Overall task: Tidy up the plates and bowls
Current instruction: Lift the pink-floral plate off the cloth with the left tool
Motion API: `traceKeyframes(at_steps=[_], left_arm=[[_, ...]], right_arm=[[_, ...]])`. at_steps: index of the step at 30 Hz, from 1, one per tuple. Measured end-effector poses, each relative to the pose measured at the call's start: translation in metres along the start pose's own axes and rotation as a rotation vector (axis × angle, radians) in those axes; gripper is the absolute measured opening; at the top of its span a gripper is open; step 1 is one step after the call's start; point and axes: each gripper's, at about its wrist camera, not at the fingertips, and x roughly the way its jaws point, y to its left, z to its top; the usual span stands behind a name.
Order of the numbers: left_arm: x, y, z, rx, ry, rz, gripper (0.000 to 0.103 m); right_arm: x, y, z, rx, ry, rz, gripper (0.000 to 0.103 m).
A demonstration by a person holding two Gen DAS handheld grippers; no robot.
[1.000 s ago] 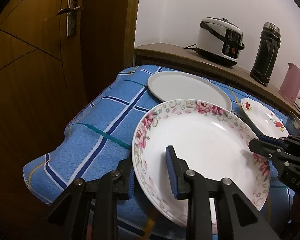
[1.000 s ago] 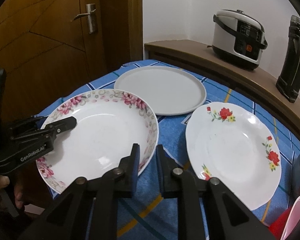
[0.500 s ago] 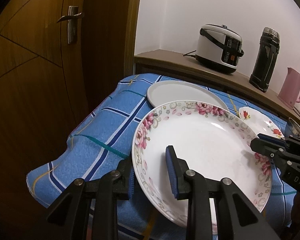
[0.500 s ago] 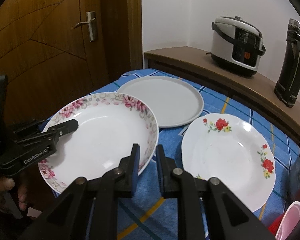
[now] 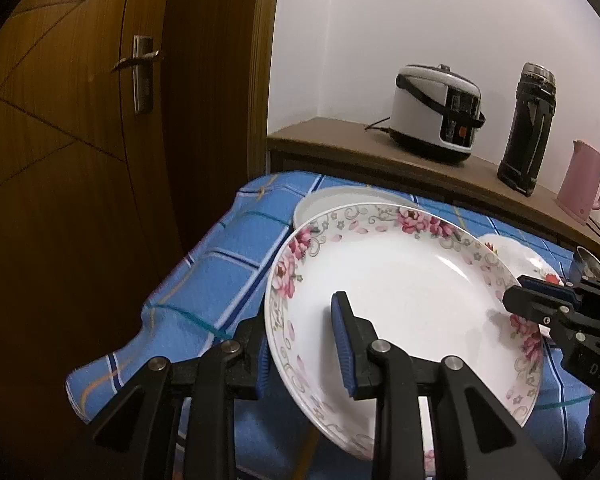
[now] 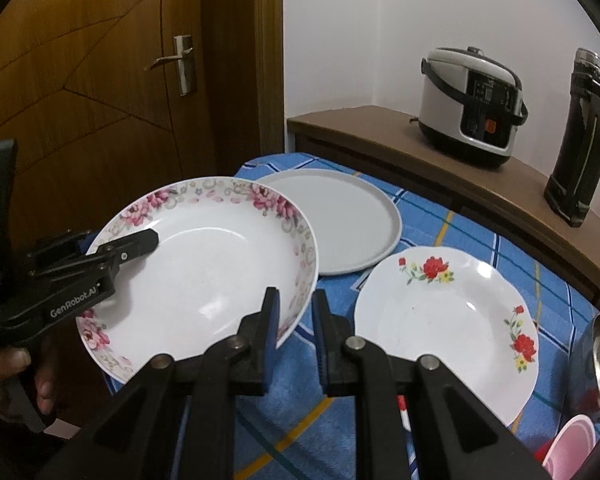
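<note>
The pink-flowered plate [image 6: 204,268] hangs tilted above the blue checked tablecloth [image 6: 432,216], its near-left rim pinched by the left gripper [image 5: 302,354] and its right rim pinched by the right gripper [image 6: 294,338], partly overlapping the plain grey plate [image 6: 348,220], beside the red-flowered plate [image 6: 444,320]
</note>
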Motion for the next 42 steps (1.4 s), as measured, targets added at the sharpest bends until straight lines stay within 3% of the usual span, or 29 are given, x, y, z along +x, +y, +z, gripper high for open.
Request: traceKeyframes(at_steps=[17, 42], left_arm=[[-0.013, -0.006, 0.033, 0.023, -0.106, 0.003, 0.03], [-0.009, -0.018, 0.118, 0.054, -0.298, -0.006, 0.03]], right_arm=[[-0.016, -0.006, 0.026, 0.012, -0.083, -0.024, 0.016], [-0.028, -0.03, 0.109, 0.071, -0.335, -0.151, 0.015]])
